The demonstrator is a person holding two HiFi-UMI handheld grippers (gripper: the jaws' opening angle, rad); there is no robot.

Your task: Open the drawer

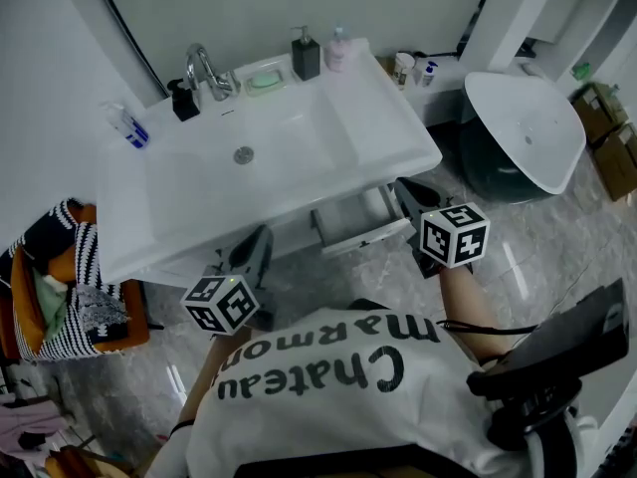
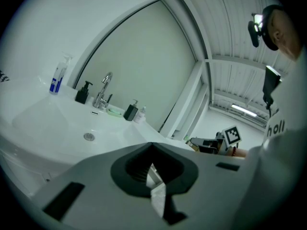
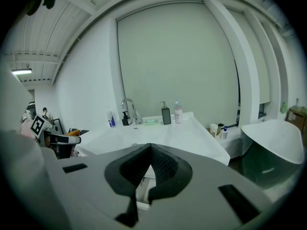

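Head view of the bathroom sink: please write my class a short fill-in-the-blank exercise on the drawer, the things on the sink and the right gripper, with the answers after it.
1. The drawer below the white sink is partly ____.
2. The soap dish between the faucet and the black dispenser is ____ in colour.
3. The bottle right beside that dispenser is ____.
4. The right gripper, near the drawer, has its jaws ____.

Missing words: open; green; pink; shut.
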